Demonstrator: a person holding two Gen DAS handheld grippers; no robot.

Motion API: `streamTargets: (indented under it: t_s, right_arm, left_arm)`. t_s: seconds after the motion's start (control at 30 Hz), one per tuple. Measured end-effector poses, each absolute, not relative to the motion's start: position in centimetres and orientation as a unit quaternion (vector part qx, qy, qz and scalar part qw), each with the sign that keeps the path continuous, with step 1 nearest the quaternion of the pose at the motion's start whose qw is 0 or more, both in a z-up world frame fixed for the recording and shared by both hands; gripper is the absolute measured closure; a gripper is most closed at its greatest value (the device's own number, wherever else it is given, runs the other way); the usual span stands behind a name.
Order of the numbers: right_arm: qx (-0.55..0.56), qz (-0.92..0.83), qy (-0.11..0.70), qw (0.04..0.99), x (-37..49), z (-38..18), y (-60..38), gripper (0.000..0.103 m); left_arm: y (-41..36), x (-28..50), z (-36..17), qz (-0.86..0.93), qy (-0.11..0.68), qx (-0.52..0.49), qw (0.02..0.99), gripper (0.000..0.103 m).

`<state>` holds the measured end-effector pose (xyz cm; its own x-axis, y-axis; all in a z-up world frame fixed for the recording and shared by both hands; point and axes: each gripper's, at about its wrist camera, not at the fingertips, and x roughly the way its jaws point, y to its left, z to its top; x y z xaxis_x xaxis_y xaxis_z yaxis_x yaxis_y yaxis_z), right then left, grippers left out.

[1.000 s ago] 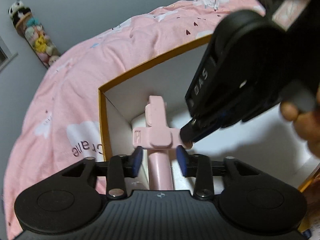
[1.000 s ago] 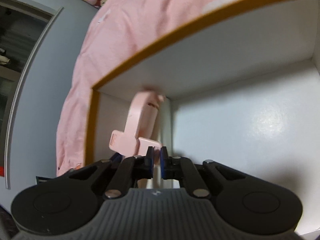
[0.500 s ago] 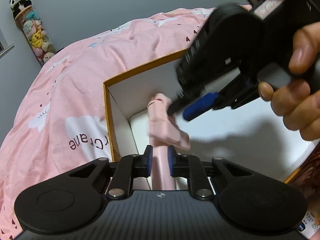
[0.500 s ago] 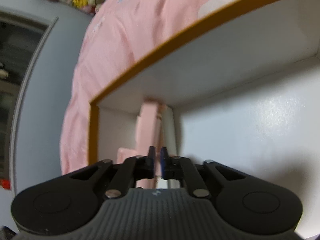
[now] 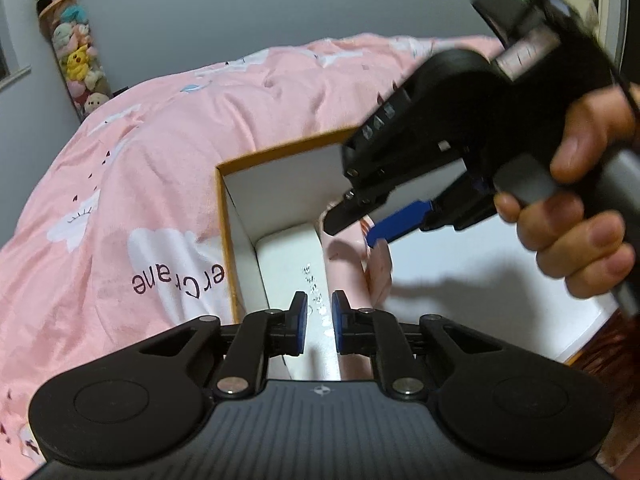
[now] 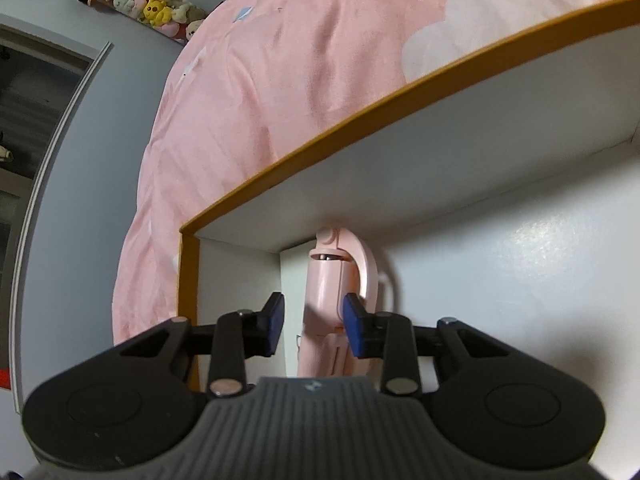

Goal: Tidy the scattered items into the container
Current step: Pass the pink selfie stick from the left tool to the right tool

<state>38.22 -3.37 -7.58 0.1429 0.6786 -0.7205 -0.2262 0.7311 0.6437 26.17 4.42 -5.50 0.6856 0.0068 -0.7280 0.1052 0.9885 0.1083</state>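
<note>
A pink selfie stick [image 6: 324, 280] lies inside the white box with an orange rim [image 6: 320, 152], its head against the far wall. My right gripper [image 6: 314, 322] is down in the box with its jaws opening. The stick is between its blue pads and they are not pressing on it. In the left wrist view the right gripper [image 5: 360, 228] hangs over the stick [image 5: 344, 256], held by a person's hand [image 5: 580, 208]. My left gripper [image 5: 319, 320] stands over the box rim [image 5: 280, 152] with only a narrow gap and nothing between its pads. The stick passes just right of its right finger.
A flat white packet with silver print [image 5: 288, 256] lies in the box beside the stick. The box sits on a pink bedspread [image 5: 140, 184]. A column of plush toys [image 5: 76, 48] hangs on the grey wall. A door frame [image 6: 48, 152] is at the left.
My right jaws went from shut on the stick to apart, letting it go. My left jaws narrowed around the handle, then drew back and left, off the stick.
</note>
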Motion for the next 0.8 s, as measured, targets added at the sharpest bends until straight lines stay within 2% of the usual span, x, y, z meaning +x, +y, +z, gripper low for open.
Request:
streamTargets:
  t_s: [0.07,0.3,0.37,0.43,0.6,0.8]
  right_arm:
    - [0.184,0.31,0.567,0.741,38.1,-7.2,-3.4,0.063]
    - [0.159,0.312,0.563,0.749,37.6,-6.8,-3.0,0.065]
    - [0.156,0.291,0.549,0.768,37.4,-6.5,-3.6,0.062]
    - [0.145,0.267,0.545,0.782,37.4,-6.7,-4.0,0.042]
    - [0.196,0.278,0.587,0.735,38.0,-8.7,-3.9,0.043]
    - [0.169,0.285,0.595,0.732,38.2,-9.6,-2.3,0.044]
  left_arm:
    - [4.8,25.7,-5.0,-0.029,0.385,0.067,0.92,0.087]
    - [5.0,24.6,-3.7,-0.029,0.36,0.071,0.93,0.087]
    - [5.2,24.2,-3.6,-0.028,0.358,0.066,0.931,0.087]
    - [5.3,24.0,-3.5,-0.026,0.356,0.062,0.932,0.087]
    - [5.8,23.7,-3.5,-0.022,0.359,0.056,0.931,0.087]
    - [6.2,23.7,-3.5,-0.018,0.356,0.049,0.933,0.087]
